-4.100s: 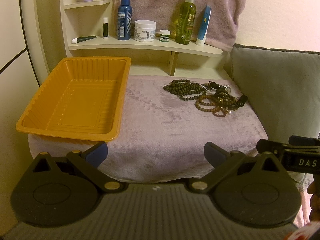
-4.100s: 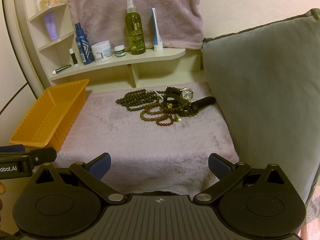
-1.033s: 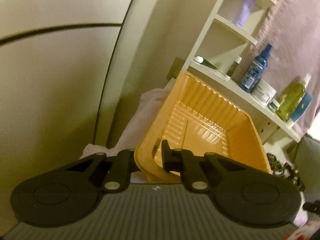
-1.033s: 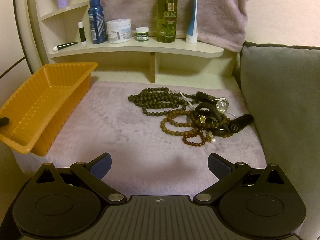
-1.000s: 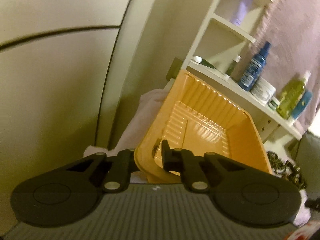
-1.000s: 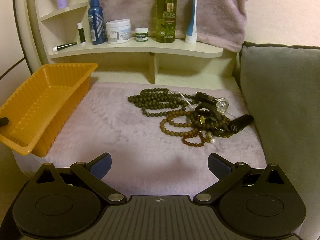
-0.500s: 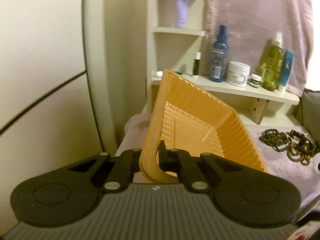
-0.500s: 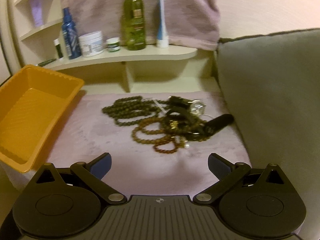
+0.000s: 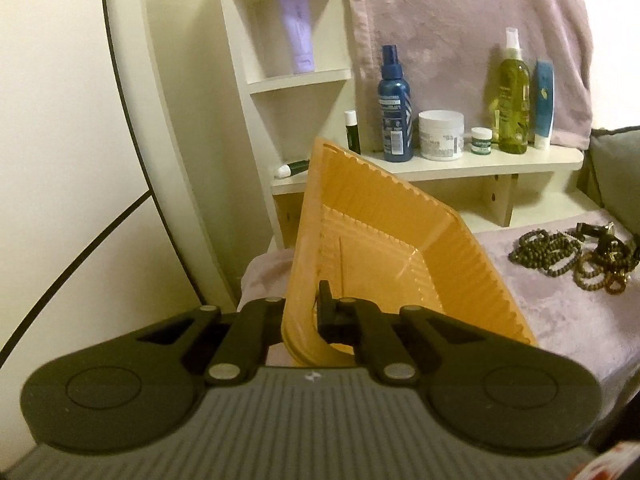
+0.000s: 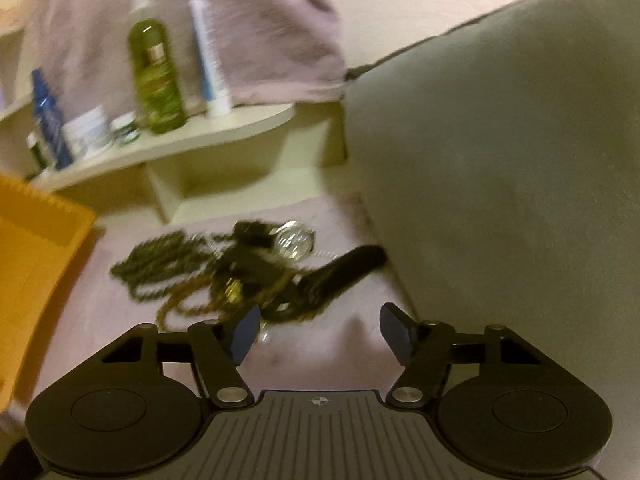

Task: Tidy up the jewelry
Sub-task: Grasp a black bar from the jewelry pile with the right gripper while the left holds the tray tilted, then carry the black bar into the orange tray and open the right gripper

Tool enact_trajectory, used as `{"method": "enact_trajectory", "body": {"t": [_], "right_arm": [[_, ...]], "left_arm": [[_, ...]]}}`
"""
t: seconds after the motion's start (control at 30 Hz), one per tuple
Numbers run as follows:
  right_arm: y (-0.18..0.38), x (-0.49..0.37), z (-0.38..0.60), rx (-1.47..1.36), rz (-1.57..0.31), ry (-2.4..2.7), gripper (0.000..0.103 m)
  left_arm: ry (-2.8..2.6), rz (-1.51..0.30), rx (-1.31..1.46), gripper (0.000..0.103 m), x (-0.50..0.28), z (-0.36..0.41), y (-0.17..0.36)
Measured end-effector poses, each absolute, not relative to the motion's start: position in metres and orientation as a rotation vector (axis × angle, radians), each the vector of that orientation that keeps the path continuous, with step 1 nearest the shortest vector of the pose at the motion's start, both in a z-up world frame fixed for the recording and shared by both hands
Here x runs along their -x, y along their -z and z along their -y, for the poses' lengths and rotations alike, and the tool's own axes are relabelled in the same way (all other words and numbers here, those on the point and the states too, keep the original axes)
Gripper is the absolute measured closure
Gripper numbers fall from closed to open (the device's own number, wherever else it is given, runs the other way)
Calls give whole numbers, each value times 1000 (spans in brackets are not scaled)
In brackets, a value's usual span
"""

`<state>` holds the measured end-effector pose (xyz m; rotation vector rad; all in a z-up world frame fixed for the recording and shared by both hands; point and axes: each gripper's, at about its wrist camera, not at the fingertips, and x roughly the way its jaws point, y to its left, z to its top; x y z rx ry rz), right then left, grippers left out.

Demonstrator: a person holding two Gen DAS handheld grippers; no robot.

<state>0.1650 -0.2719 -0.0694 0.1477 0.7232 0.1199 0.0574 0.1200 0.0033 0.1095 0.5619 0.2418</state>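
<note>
Jewelry lies in a tangled pile on the fuzzy pink cloth, just past the right gripper. Its jaws have just been closing but are apart, with nothing pinched between them. A watch sits at the back of the pile. The left gripper is clamped on the rim of the orange tray, which is tipped up.

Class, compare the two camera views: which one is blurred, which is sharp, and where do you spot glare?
Right wrist view: motion-smeared, bottles and beads streaked. Left wrist view: sharp, with a glint on the orange tray floor and fisheye-bent edges.
</note>
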Motion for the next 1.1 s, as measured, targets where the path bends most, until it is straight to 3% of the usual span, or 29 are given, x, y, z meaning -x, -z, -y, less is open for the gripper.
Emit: {"method": "enact_trajectory", "body": {"t": [0.33, 0.4, 0.47, 1.1], "right_arm": [[82, -197, 275, -283, -722, -9, 61], [87, -200, 276, -305, -732, 18, 74], [90, -200, 280, -327, -739, 37, 78], [90, -187, 271, -72, -783, -28, 81]], "left_arm": [[-241, -583, -111, 99, -61, -120, -3], [-241, -586, -109, 99, -62, -120, -3], [-240, -587, -105, 99, -62, -121, -3], [-243, -603, -92, 99, -62, -119, -2]]}}
